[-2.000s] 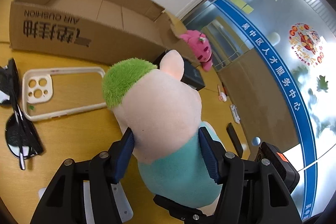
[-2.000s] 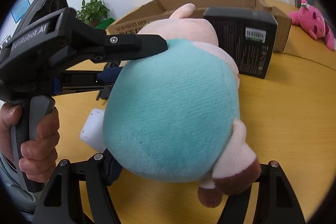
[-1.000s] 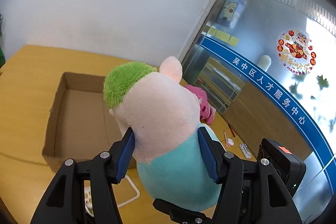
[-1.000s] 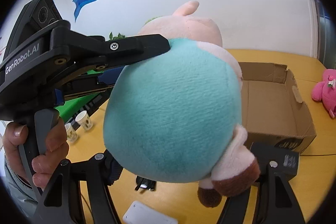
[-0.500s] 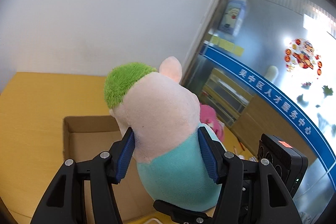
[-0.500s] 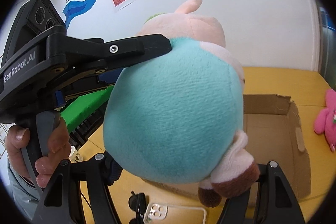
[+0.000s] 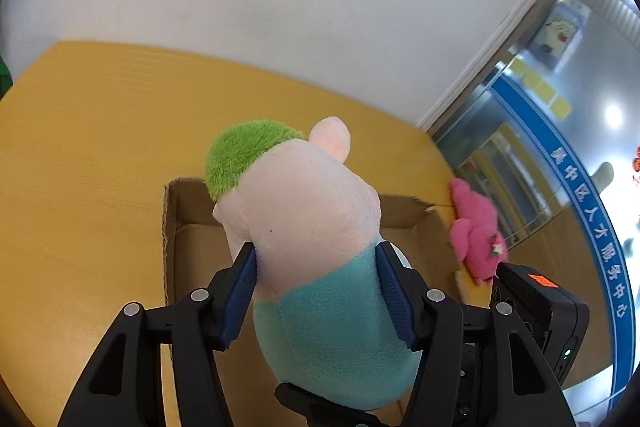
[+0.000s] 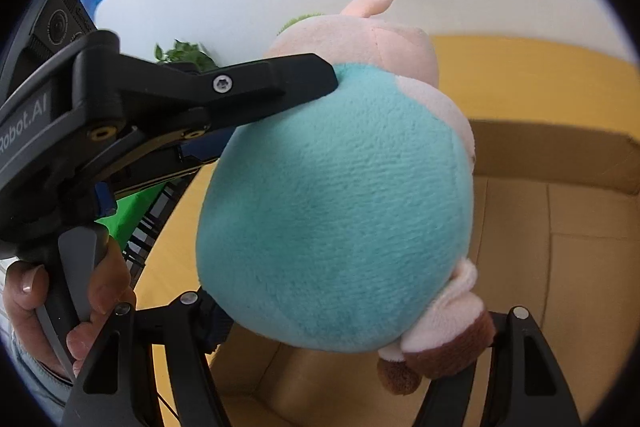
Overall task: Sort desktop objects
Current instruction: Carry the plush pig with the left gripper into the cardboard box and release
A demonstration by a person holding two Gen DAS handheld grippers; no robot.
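A plush pig (image 7: 304,211) with a pink head, green hair and a teal body (image 8: 340,207) hangs in the air above an open cardboard box (image 7: 166,227). My left gripper (image 7: 318,291) is shut on it, with its blue pads (image 7: 244,291) pressed into both sides at the neck. My right gripper (image 8: 352,311) is shut on the plush's lower end, one finger by the brown foot (image 8: 452,351). In the right wrist view the left gripper's black finger (image 8: 260,87) lies against the teal body, and a hand (image 8: 60,287) holds its grip. The box floor (image 8: 560,247) shows bare below the toy.
A pink plush toy (image 7: 478,239) lies on the yellow table (image 7: 80,167) just right of the box. A white wall stands behind, with a glass partition (image 7: 560,107) to the right. A green plant (image 8: 184,53) is at the far left.
Both grippers have carried the plush pig forward and a little down, to above the open box. The box has grown larger in both views. The phone case and glasses have dropped out of sight.
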